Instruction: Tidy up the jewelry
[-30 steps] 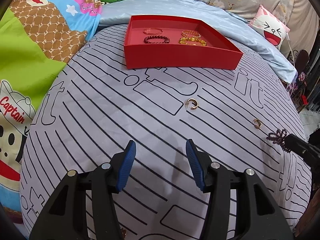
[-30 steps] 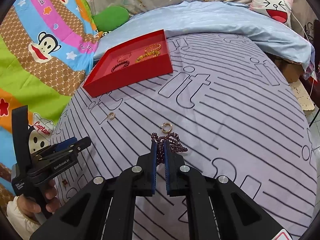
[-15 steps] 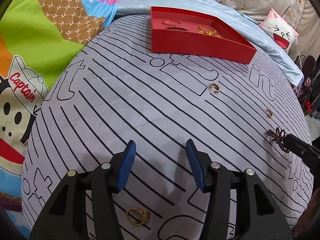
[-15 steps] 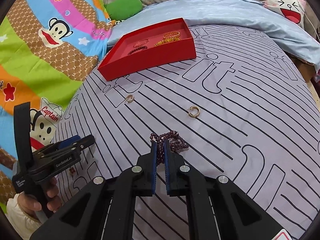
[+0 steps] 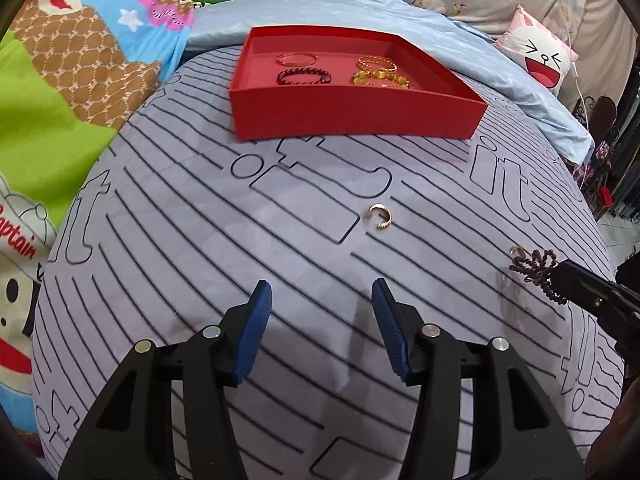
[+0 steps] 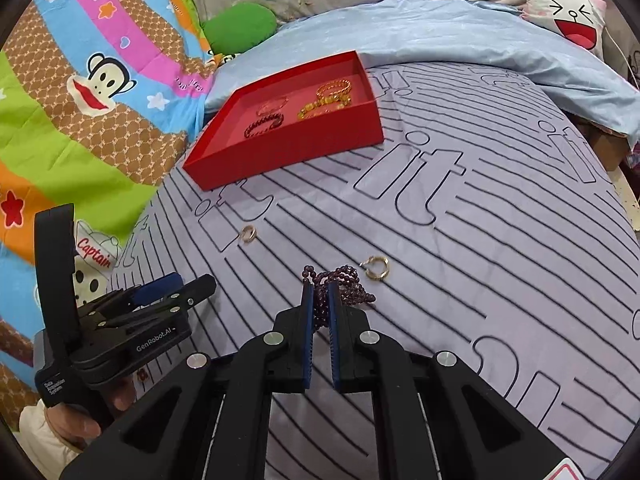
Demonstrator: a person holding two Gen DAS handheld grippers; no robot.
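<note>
A red tray (image 5: 352, 114) (image 6: 296, 148) lies at the far side of the striped bed cover and holds several bracelets. My right gripper (image 6: 319, 296) is shut on a dark purple bead bracelet (image 6: 348, 280), also seen in the left wrist view (image 5: 534, 266), held just above the cover. A gold open ring (image 5: 379, 216) (image 6: 248, 234) lies on the cover ahead of my left gripper (image 5: 322, 300), which is open and empty. A second gold ring (image 6: 376, 267) lies just right of the beads.
A pale blue quilt (image 6: 460, 36) lies behind the tray. A cartoon-print blanket (image 6: 80, 92) covers the left side, with a green pillow (image 6: 240, 26) and a pink-faced cushion (image 6: 568, 12) at the back. The left hand-held gripper (image 6: 120, 320) shows at the lower left.
My left gripper has swung back toward the tray, and the gold ring by its fingers has left the view. My right gripper has lifted the beads and moved slightly forward.
</note>
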